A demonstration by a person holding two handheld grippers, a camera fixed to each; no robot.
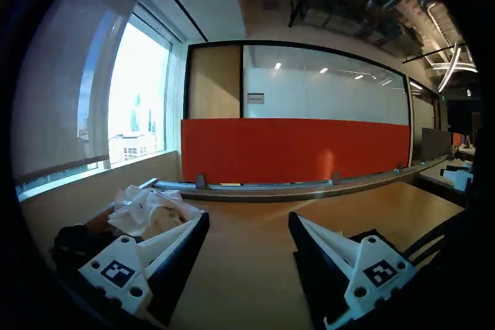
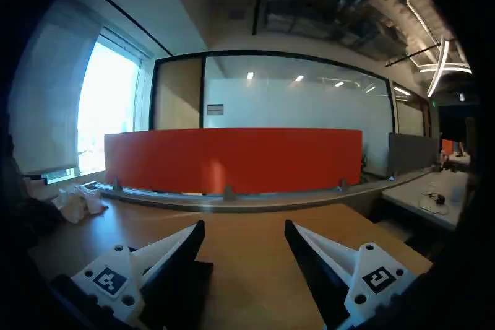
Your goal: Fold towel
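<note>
Towel [image 1: 148,209] at 8 o'clock in the left gripper view is a crumpled heap, so a pinch might bunch several layers. It is soft white cloth on a smooth wooden bench [image 1: 247,268]. The left hand-held gripper [image 1: 247,231] gapes empty. Right gripper view: towel at 9 o'clock, right hand-held gripper [image 2: 244,237] wide, empty.

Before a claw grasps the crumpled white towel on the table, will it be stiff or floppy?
Probably floppy: the towel lies in a crumpled, creased heap. Likely light too; thin folds suggest it will drape when lifted.
</note>
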